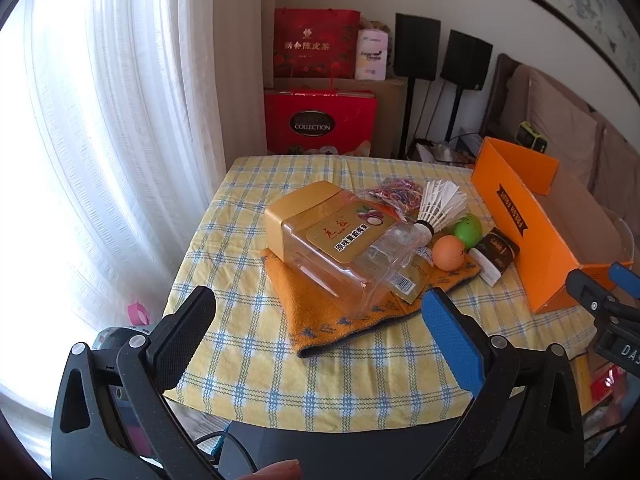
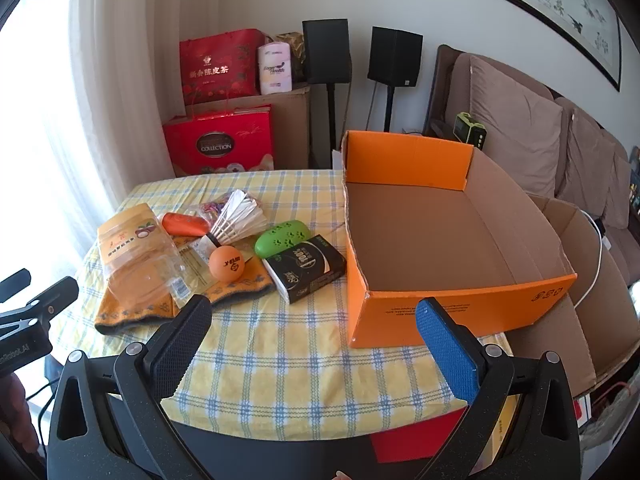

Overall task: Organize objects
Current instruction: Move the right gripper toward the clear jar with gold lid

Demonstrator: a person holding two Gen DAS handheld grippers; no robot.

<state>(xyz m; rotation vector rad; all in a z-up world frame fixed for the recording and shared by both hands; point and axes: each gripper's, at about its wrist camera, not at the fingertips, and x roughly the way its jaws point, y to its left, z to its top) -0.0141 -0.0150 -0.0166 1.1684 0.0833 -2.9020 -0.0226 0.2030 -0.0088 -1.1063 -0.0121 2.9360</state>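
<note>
A pile of objects lies on an orange towel (image 1: 348, 312) on the checked tablecloth: a clear jar with a gold lid (image 1: 336, 236), a shuttlecock (image 1: 438, 206), an orange ball (image 1: 448, 253), a green case (image 1: 468, 229), a black tissue pack (image 1: 496, 254) and a bag of coloured bands (image 1: 396, 194). An empty orange cardboard box (image 2: 440, 240) stands to their right. My left gripper (image 1: 320, 320) is open and empty, just short of the towel. My right gripper (image 2: 316, 328) is open and empty, near the box's front corner. The ball (image 2: 227, 263), tissue pack (image 2: 306, 268) and green case (image 2: 282, 238) show left of it.
Red gift bags (image 1: 320, 124) and speakers on stands (image 1: 416, 46) stand behind the table. A white curtain (image 1: 120, 140) hangs at the left. A sofa with cushions (image 2: 520, 136) is at the right. A brown carton (image 2: 580, 280) sits beside the orange box.
</note>
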